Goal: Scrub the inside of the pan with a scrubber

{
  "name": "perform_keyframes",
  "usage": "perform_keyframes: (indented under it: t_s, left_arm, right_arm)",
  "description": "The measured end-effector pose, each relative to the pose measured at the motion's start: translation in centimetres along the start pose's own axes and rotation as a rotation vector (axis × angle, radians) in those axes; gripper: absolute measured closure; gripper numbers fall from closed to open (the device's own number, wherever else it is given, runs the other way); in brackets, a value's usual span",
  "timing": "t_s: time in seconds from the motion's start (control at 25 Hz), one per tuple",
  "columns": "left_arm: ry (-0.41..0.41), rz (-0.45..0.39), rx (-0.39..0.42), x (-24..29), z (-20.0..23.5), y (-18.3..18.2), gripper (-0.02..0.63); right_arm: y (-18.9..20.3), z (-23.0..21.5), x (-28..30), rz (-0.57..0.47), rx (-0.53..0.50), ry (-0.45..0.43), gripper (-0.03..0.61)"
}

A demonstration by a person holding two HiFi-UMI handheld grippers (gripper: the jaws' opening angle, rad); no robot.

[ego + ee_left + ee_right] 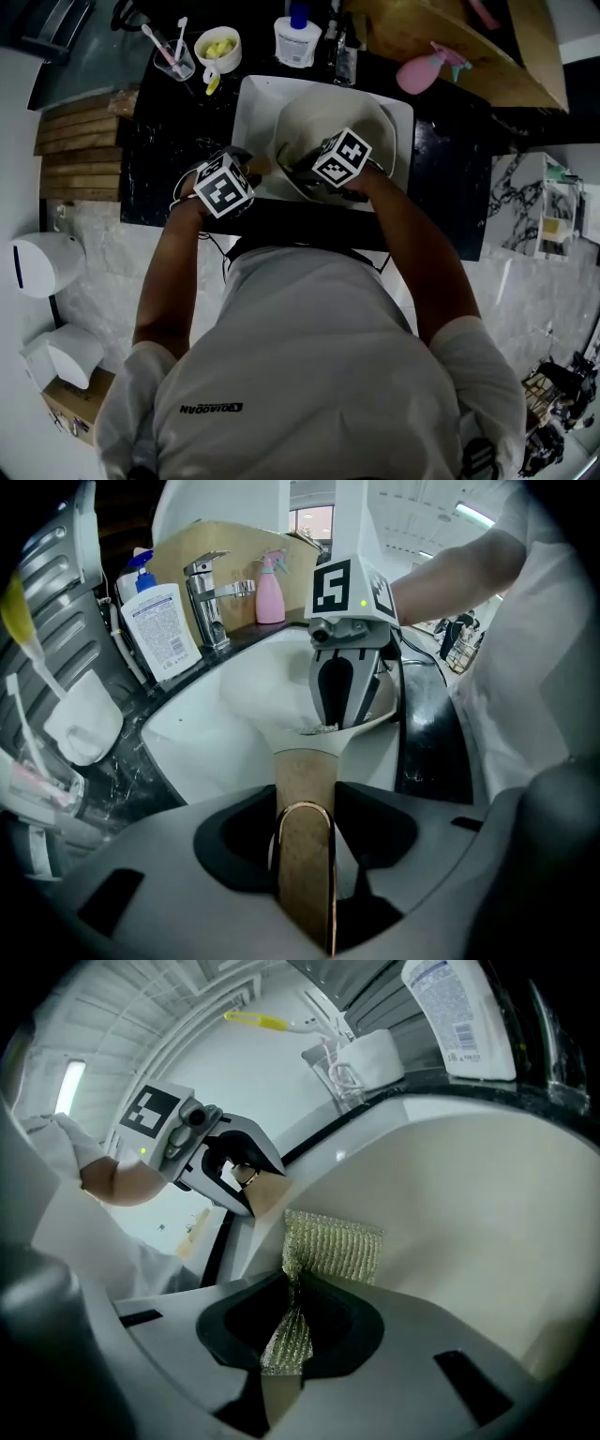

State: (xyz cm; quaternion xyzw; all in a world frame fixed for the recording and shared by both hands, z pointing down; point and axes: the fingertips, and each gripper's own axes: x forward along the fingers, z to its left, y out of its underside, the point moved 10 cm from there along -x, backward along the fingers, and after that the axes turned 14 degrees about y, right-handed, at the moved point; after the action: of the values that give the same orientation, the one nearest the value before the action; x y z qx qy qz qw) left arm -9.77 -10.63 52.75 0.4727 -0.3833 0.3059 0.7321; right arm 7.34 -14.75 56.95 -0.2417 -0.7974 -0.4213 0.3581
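Inside pan [323,127], w/ R tongs [286,1326] clenched on scrubber [333,1246] flat vs near wall, L tongs [305,832] clenched on handle [302,775], its long axis pointing straight at R tongs.

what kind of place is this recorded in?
Likely a bathroom-style washbasin counter: a white sink set in a dark stone top, a faucet behind it, and a cup of toothbrushes near a pump bottle.
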Motion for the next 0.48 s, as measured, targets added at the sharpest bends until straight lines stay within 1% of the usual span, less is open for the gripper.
perform_keyframes:
  t_s: [0.08,0.2,0.48]
  left_arm:
    - [-0.002,0.0,0.002,0.0,0.0,0.0,0.416]
    - [-0.007,0.001,0.007,0.0,-0.1,-0.1,0.416]
    - [-0.006,-0.002,0.006,0.0,-0.1,-0.1,0.416]
  right_arm:
    - [0.6,0.1,-0.2,0.031,0.036,-0.031,0.508]
    - [1.7,0.1,-0.7,0.103,0.078,-0.041,0.508]
    - [3.2,0.3,-1.6,0.222,0.109,-0.073,0.508]
